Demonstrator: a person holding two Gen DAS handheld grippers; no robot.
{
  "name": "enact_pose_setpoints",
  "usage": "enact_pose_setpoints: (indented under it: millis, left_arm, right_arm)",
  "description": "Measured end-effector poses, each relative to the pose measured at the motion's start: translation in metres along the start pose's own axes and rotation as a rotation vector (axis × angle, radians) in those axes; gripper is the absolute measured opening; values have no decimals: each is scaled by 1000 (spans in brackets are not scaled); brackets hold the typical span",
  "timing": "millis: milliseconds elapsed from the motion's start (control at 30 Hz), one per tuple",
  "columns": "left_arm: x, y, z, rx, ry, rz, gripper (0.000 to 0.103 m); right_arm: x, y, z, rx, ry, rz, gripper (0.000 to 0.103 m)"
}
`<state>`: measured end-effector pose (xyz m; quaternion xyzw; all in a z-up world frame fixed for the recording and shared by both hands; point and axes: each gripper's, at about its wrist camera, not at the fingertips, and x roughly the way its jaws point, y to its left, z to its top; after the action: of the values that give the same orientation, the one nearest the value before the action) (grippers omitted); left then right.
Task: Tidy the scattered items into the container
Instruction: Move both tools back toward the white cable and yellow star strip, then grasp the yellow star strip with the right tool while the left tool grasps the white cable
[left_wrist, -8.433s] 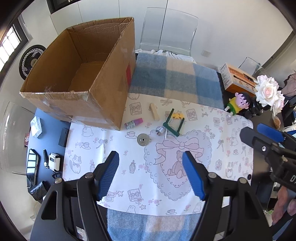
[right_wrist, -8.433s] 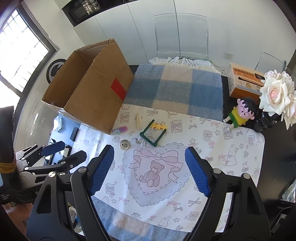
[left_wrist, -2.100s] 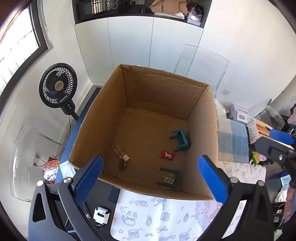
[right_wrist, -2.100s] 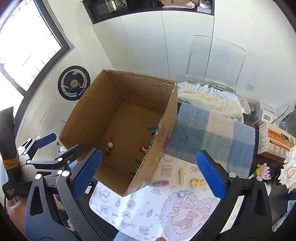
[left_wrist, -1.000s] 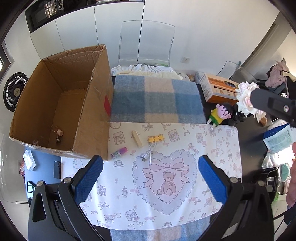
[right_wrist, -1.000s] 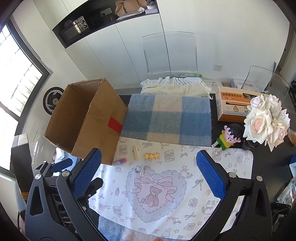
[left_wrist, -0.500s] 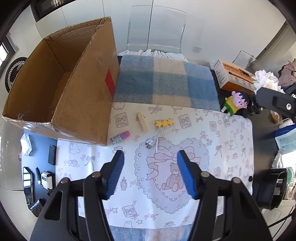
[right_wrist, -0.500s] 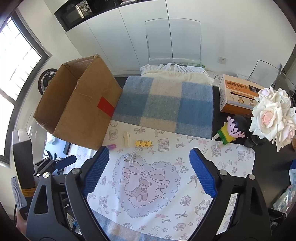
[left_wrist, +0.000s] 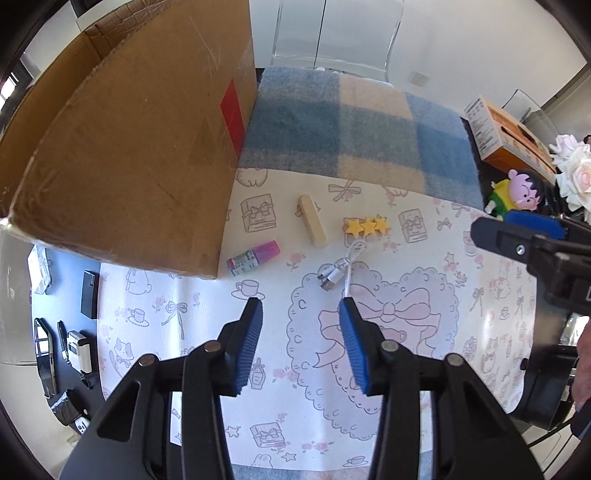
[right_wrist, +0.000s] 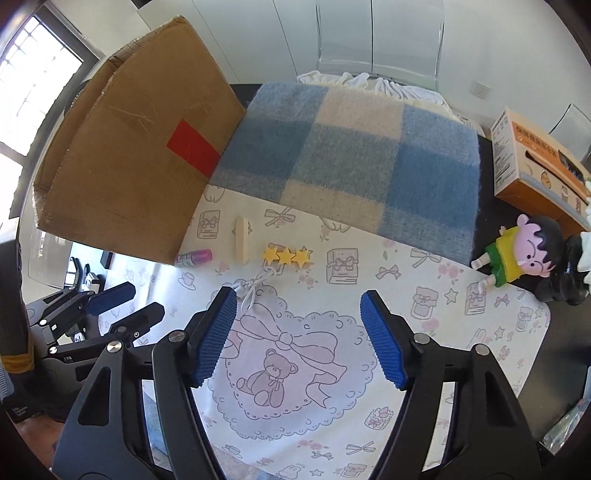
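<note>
Left wrist view: left tongs parted, empty, over coiled white USB cable.
Right tongs: wide, empty.
Left: cable, pink glue stick, wooden block, yellow star clip outside brown cardboard box.

Four loose items are lying on the printed mat: one pink tube, one wooden stick, one strip of three yellow stars, and one coiled white cable. One cardboard box is standing beside them. One plaid blanket, one orange carton and one cartoon figurine are sitting farther back. Off the mat's left edge, perhaps five small dark gadgets are lying, too distorted to count surely.
</note>
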<state>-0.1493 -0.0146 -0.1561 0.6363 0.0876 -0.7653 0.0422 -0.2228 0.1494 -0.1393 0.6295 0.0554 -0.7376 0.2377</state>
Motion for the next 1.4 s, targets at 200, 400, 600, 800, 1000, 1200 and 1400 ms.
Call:
enact_pose_setpoints:
  millis: [200,400,600,800,1000,1200,1400]
  left_arm:
    - [38,6,8,-39,58,-8,43]
    - [72,-13,6,-7,72,-34,43]
    - [93,-25,7,-31,82,-55,43]
    - [108,-34,12,-34,88,-63,43]
    - [110,-28,21,-49,81,-49,28]
    - [111,-28,30,14,86,-66,28]
    - [112,-35,36,108,111,-66,39]
  right_arm:
    - [45,-13,5,22,58,33,73]
    - [78,-26,19,31,90,61,71]
    - [103,-30,24,-77,131,64,60]
    - [113,-22,24,-217,155,67,60]
    - [121,-7,26,-356,168,59,60]
    - [129,5,30,-499,168,47,60]
    - [136,7,34,-628,189,70,60]
